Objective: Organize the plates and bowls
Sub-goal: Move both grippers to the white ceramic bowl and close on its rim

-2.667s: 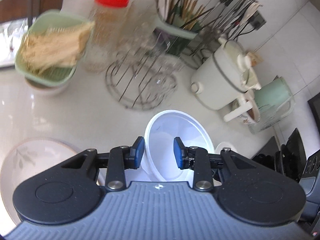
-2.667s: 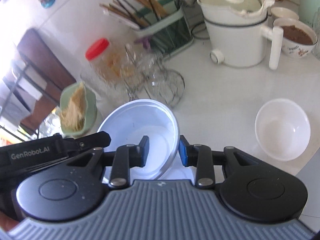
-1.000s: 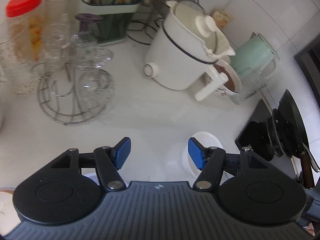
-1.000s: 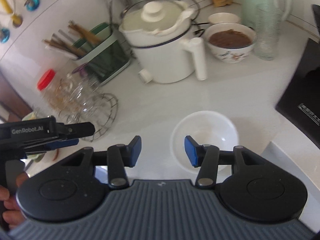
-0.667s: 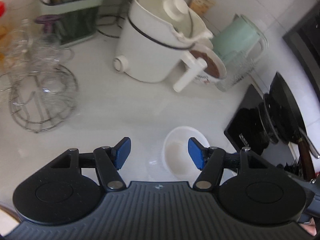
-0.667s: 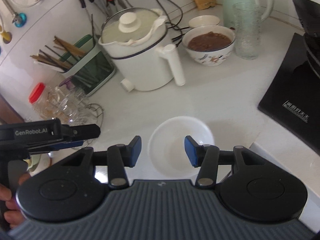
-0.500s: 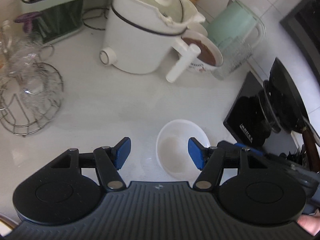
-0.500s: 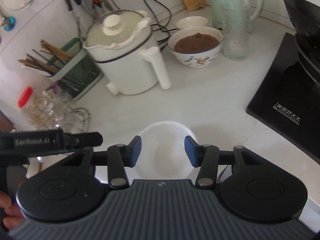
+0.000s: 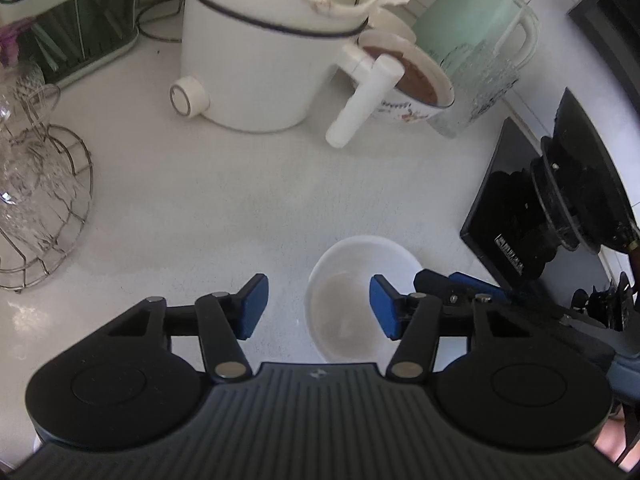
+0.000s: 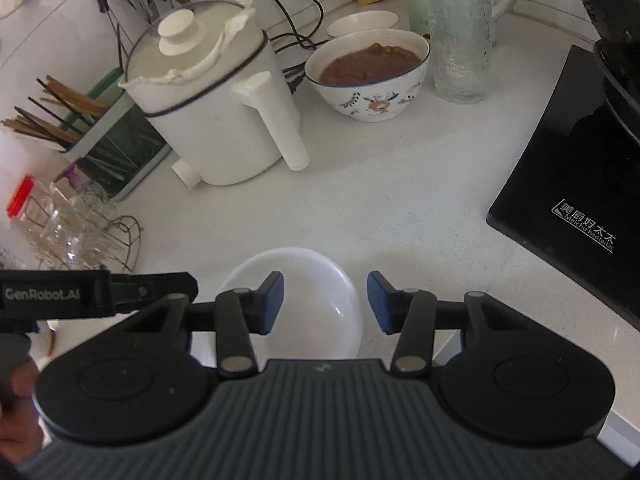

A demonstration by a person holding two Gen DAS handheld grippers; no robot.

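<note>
A: Where's the bowl [image 9: 360, 276]?

B: On the counter [image 9: 240, 208], empty, upright, near the black cooktop [image 10: 568, 184]. Left gripper [image 9: 318, 306]: jaws have just been closing, half-wide; left pad off the bowl, right pad over its right side, nothing pinched yet.

A: Right gripper [image 10: 326, 302]?

B: Also just been closing; left pad over the basin, right pad outside the rim, no contact.

A: Handling?

B: Prob. light, stiff, glossy, so slippery, chippable. Pinch the rim wall, one pad in, one out.
</note>
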